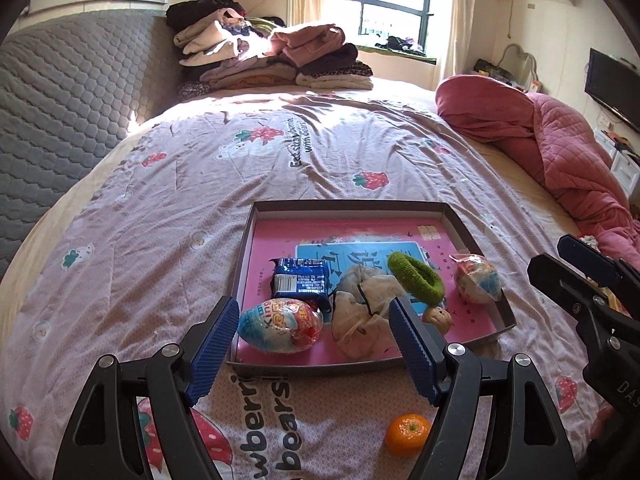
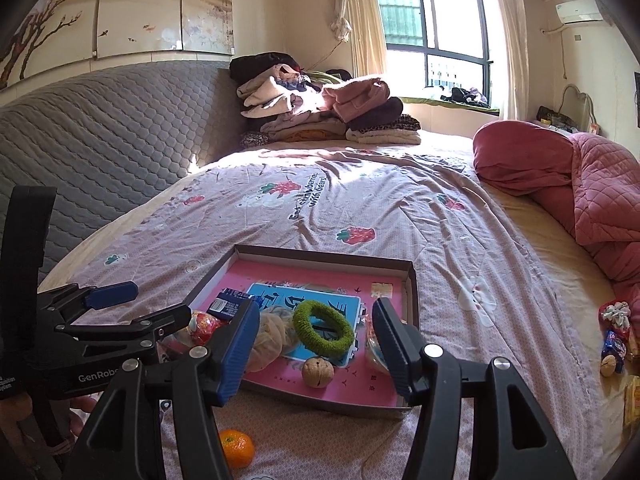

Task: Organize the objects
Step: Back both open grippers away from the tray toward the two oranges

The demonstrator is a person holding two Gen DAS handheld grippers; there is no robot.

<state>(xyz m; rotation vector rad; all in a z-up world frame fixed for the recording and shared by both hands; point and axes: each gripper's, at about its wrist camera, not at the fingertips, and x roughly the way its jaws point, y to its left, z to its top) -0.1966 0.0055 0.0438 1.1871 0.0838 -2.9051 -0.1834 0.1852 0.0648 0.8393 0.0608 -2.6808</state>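
Pink-lined cardboard tray (image 1: pixel 478 236) sits on the bedspread (image 1: pixel 160 240) and holds most of the items. Inside: blue snack packet (image 1: pixel 301 279) near the left wall, foil-wrapped toy egg (image 1: pixel 280 326) at the near-left corner, crumpled beige cloth pouch (image 1: pixel 362 316) mid-front, green hair scrunchie (image 1: pixel 416 277) leaning on the pouch, walnut (image 1: pixel 438 319) just beside the scrunchie at the near side, small clear-wrapped snack bag (image 1: pixel 478 283) against the right wall.

Orange tangerine (image 1: pixel 408 435) lies on the bedspread outside the tray, near its front edge.

Left gripper (image 1: pixel 314 350) hovers over the tray's near edge, blue pads wide apart, nothing between them. Right gripper (image 2: pixel 316 356) also spread apart and empty, aimed at the scrunchie/walnut area, to the right of the left one.

More loose snacks (image 2: pixel 614 344) sit on the bed well to the right of the tray. Beyond: pink quilt (image 1: pixel 560 148) bunched on the right, stack of folded clothes (image 1: pixel 272 56) at the far end by the window (image 1: pixel 380 0), grey padded headboard (image 1: pixel 72 96) on the left.
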